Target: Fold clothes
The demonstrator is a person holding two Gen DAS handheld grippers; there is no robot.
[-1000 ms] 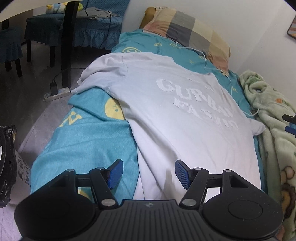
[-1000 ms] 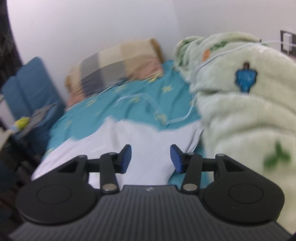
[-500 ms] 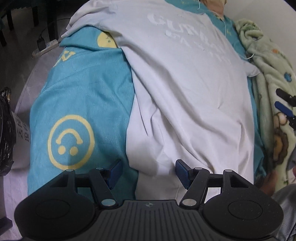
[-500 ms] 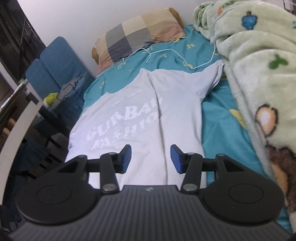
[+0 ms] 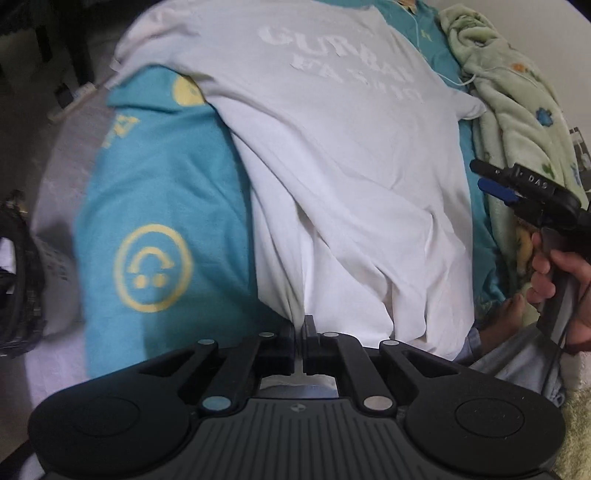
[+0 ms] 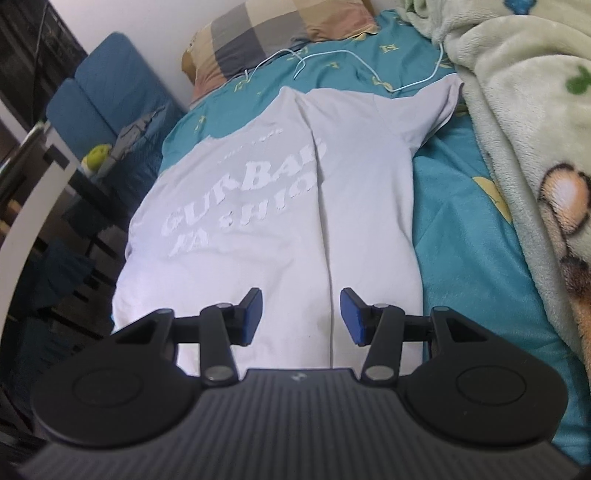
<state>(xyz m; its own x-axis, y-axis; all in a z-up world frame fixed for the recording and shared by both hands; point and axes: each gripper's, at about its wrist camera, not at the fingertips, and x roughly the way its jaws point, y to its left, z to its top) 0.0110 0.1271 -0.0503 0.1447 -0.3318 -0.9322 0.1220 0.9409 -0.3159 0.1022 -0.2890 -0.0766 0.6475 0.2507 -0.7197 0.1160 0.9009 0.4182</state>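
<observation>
Leftmost, the left gripper (image 5: 299, 332) has its jaws pressed together on the near hem of a white cotton T-shirt (image 5: 351, 155) with pale raised lettering, pinching a small bunch of fabric at the shirt's left bottom corner. That shirt lies spread flat on a teal bedsheet (image 5: 155, 192) printed with yellow smiley faces, its long axis running straight away from both grippers, hem nearest and collar farthest, toward a checked pillow (image 6: 273, 33) at the head of the bed. Further right, the right gripper (image 6: 301, 317) hovers low over the hem near the shirt's right side, its blue-padded fingers (image 6: 351, 317) spread apart and holding nothing; the left view shows a bare hand (image 5: 557, 284) wrapped round its handle. Rightmost, a pale green fleece blanket (image 6: 524, 122) with cartoon bears is heaped along the bed's edge. Judging by this, the right hem corner must be pinched next, before the hem can be carried toward the collar.
</observation>
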